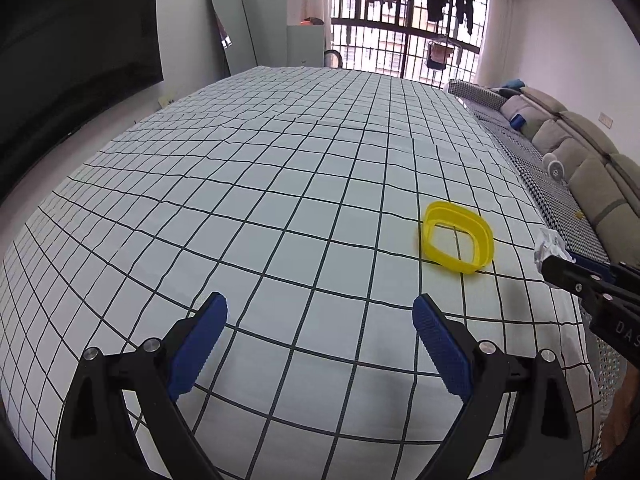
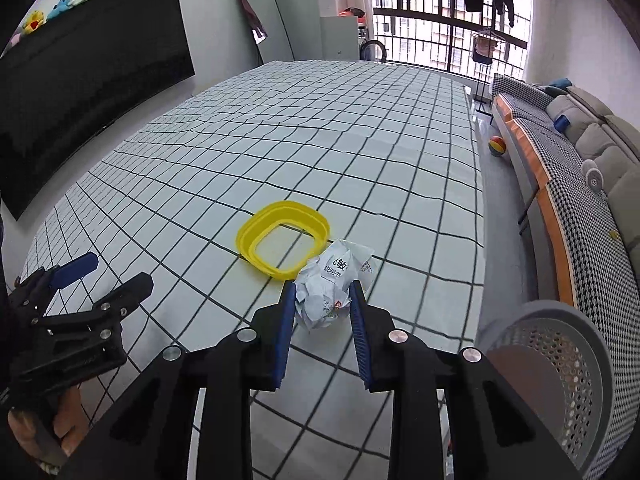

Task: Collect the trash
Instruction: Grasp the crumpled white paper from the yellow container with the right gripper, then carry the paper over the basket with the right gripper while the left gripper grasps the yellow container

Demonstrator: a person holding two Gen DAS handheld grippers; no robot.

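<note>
Right gripper [image 2: 322, 300] is clenched on a crumpled paper ball [image 2: 332, 286], its blue pads pressing the wad from both sides, so the trash is held above the checked tablecloth [image 2: 240, 140] near the table's right edge. Most of the ball bulges forward past the fingertips, so the grip looks shallow. Keeping the squeeze firm and the wrist steady should stop the light paper from slipping out.

Just beyond the ball lies a yellow ring [image 2: 282, 240], flat on the cloth and apart from the paper; it needs no touching on this pass.

Off the table's right edge, low and close to the gripper, stands a grey perforated bin [image 2: 560, 360], which I judge to be where the paper goes. The sound way is to carry the ball clear over the table edge, bring it above the bin's open mouth, and only then let go, low enough that the paper cannot bounce off the rim.

Left gripper [image 1: 320, 348] hangs with its jaws spread wide and nothing between them, over the cloth toward the near edge, well out of the way.
</note>
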